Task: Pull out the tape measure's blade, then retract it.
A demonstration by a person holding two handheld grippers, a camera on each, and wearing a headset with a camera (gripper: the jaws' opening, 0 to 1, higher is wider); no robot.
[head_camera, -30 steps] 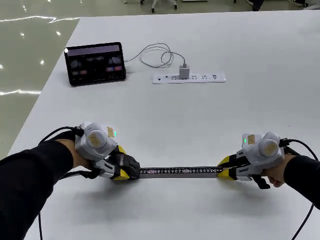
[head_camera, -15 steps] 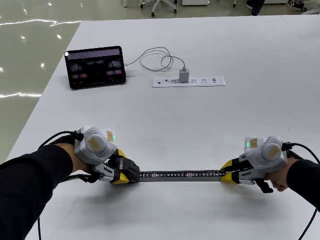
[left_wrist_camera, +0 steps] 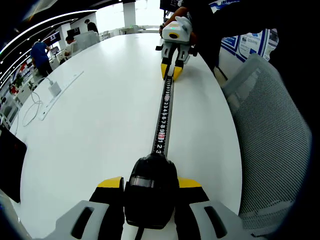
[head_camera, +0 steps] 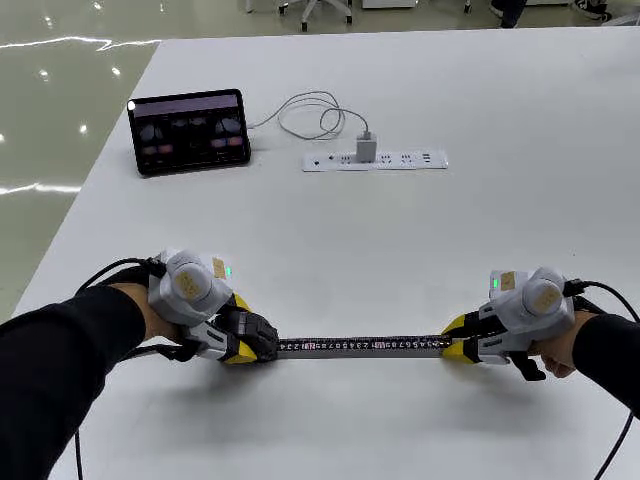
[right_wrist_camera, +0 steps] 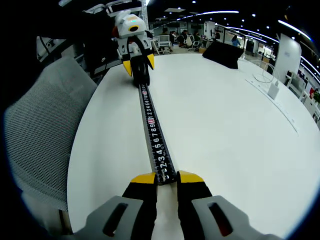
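My left claw [head_camera: 243,345] sits at about eight o'clock in the head view, on the near part of the white table [head_camera: 420,250]. Its yellow-tipped jaws are closed snugly on the black case [head_camera: 256,332] of the tape measure, one jaw on each flank. In the left gripper view that case [left_wrist_camera: 151,187] bulges up between my jaws at six o'clock. From it the blade [head_camera: 360,346] runs out straight and low over the tabletop toward four o'clock, where my right claw [head_camera: 458,338] has its jaws drawn narrow and pinching the blade's far end. In the right gripper view the numbered strip [right_wrist_camera: 152,127] starts right between my yellow tips at six o'clock and stretches away to twelve, where the other claw [right_wrist_camera: 136,65] holds the case. I cannot tell whether the blade touches the table along its whole length (it looks flat and untwisted, printed face up). Well beyond the tape, at eleven o'clock in the head view, a dark tablet [head_camera: 188,130] stands propped with its screen lit. Near twelve o'clock lies a white power strip [head_camera: 375,159] with a charger [head_camera: 367,149] plugged in, and a looped cable [head_camera: 310,112] runs back to the tablet. A grey mesh chair [left_wrist_camera: 270,130] stands beside the table edge.
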